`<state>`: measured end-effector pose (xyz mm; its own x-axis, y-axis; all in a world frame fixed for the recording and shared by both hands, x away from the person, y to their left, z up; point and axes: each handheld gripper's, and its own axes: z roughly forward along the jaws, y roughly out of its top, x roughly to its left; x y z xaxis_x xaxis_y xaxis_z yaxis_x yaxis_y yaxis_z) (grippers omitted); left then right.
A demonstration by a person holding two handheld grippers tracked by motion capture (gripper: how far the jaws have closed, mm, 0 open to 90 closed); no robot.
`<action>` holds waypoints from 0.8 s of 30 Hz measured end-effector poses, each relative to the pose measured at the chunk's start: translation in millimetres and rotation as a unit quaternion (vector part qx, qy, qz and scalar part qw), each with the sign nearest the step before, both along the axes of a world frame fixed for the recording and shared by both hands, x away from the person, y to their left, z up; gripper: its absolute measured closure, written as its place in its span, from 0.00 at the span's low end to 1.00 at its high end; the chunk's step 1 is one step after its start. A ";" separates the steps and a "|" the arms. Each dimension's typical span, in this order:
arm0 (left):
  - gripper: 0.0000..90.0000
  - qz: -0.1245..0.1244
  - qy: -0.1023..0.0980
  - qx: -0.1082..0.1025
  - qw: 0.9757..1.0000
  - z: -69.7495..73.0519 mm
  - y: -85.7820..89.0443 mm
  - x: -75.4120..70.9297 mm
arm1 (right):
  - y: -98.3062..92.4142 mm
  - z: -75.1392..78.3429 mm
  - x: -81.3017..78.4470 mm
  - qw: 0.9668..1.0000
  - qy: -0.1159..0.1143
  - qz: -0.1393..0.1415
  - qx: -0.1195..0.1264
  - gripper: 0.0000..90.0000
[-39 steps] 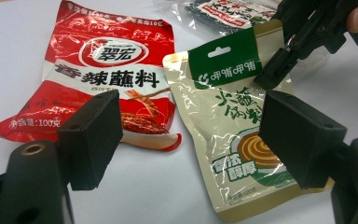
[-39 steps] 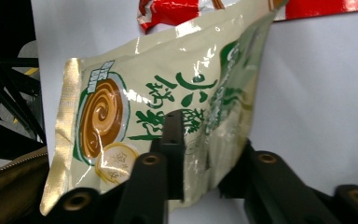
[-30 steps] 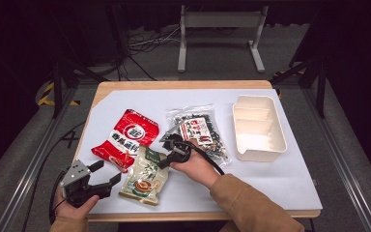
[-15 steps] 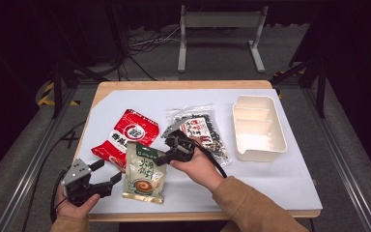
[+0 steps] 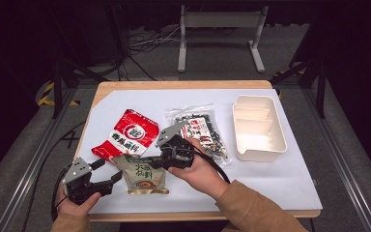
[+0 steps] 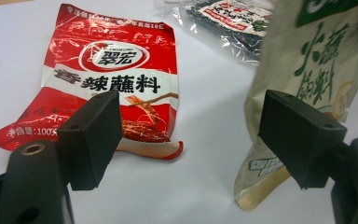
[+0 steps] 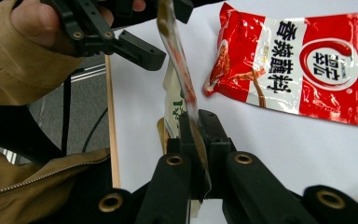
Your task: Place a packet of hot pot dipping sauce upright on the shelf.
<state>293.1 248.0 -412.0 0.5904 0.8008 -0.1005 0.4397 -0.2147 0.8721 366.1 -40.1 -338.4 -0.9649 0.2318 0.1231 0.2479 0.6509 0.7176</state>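
My right gripper (image 5: 163, 161) is shut on the top edge of a beige-and-green sauce packet (image 5: 142, 175), and it holds the packet up so it hangs toward the white sheet. In the right gripper view the packet (image 7: 177, 60) runs edge-on from between the closed jaws of the right gripper (image 7: 198, 123). My left gripper (image 5: 107, 173) stands open at the front left, just left of the packet. In the left gripper view the packet (image 6: 317, 65) hangs behind the right jaw, and the space inside the left gripper (image 6: 193, 126) holds nothing.
A red sauce packet (image 5: 133, 135) lies flat behind the left gripper. A clear bag of dark dried food (image 5: 203, 130) lies at the centre. A white divided tray (image 5: 258, 126) stands at the right. The table's wooden front edge (image 5: 198, 215) runs near both hands.
My right gripper has risen with the beige-and-green packet, lifting it from lying flat to hanging. The left gripper has stayed where it was, still open.
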 end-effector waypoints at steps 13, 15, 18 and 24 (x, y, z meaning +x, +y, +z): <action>0.24 0.004 -0.003 -0.002 1.000 0.2 2.0 0.6 | -18.7 20.1 -1.9 0.999 -0.031 -0.013 0.013 1.00; 0.24 0.006 -0.001 -0.005 1.000 -0.2 1.9 0.6 | -23.1 25.1 -1.9 0.999 -0.033 -0.018 0.016 1.00; 0.24 0.006 0.001 -0.005 1.000 -0.7 1.7 1.1 | -30.8 33.8 -1.4 0.999 -0.043 -0.019 0.020 1.00; 0.24 0.005 0.002 -0.005 1.000 -1.2 1.3 1.6 | -48.3 52.8 0.0 0.997 -0.060 -0.034 0.027 1.00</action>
